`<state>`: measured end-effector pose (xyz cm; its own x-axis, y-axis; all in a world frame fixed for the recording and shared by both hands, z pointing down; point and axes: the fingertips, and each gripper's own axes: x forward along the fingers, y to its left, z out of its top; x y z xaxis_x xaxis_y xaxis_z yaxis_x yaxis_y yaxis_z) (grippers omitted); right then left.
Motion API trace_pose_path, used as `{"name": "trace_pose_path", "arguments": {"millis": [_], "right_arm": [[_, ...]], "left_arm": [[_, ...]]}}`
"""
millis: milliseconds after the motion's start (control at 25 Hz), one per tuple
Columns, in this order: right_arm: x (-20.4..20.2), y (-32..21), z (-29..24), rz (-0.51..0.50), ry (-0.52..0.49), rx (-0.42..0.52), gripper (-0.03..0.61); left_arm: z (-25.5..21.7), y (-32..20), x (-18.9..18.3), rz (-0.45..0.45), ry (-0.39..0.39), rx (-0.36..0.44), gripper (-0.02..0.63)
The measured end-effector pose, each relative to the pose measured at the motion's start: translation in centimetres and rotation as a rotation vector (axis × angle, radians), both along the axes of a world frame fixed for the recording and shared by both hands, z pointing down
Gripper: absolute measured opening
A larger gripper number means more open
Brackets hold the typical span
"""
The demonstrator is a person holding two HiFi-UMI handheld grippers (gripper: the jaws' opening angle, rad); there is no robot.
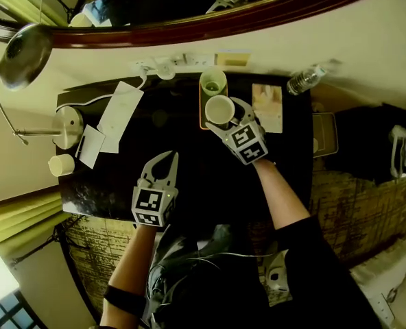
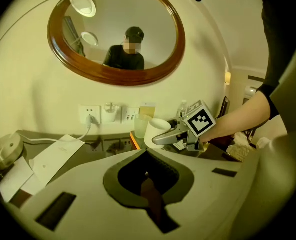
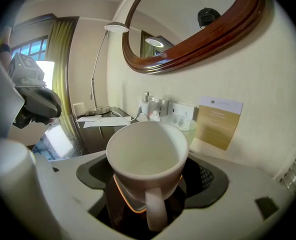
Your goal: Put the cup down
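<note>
The right gripper (image 1: 229, 120) was grasping the white round cup with a handle (image 1: 219, 108), one jaw on each side of it. The cup was empty, its open top tipped a little, and its handle pointed back along the gripper. It was over the flat tray with an orange rim (image 1: 201, 117), near the back edge of the dark shiny desk (image 1: 189, 170). I could not tell if the cup touched the tray. A clear glass tumbler (image 1: 213, 83) stood on the tray just behind the cup, closer to the wall.

The left gripper (image 1: 167, 157) was clenched tight with nothing in it. It hung over the middle of the desk, well apart from the cup. White paper sheets (image 1: 121, 108) lay toward the desk's left edge. A clear plastic bottle (image 1: 304, 79) lay by the back right corner.
</note>
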<state>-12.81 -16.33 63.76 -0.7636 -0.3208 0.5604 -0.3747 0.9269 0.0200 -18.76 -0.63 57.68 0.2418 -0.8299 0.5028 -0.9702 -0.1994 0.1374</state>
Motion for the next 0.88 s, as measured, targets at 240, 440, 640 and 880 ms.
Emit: {"name": "trace_pose_path", "arguments": {"millis": [240,440,640,880], "right_arm": [[-1.0,0.3,1.5,-0.006,0.024,-0.009,0.427],[-1.0,0.3,1.9,0.008,0.019,-0.034,0.437],[-0.8,0.3,1.9,0.022,0.03,-0.039,0.46],[-0.2,0.4,-0.4,0.042,0.022,-0.012,0.462]], "left_arm": [[0.7,0.8,-1.5,-0.036,0.007,-0.01,0.002],[0.9,1.2,-1.9,-0.047,0.012,-0.013,0.002],[0.7,1.3,-1.8,-0.05,0.013,-0.015,0.002],[-0.7,1.6,-1.9,-0.053,0.012,-0.001,0.002]]}}
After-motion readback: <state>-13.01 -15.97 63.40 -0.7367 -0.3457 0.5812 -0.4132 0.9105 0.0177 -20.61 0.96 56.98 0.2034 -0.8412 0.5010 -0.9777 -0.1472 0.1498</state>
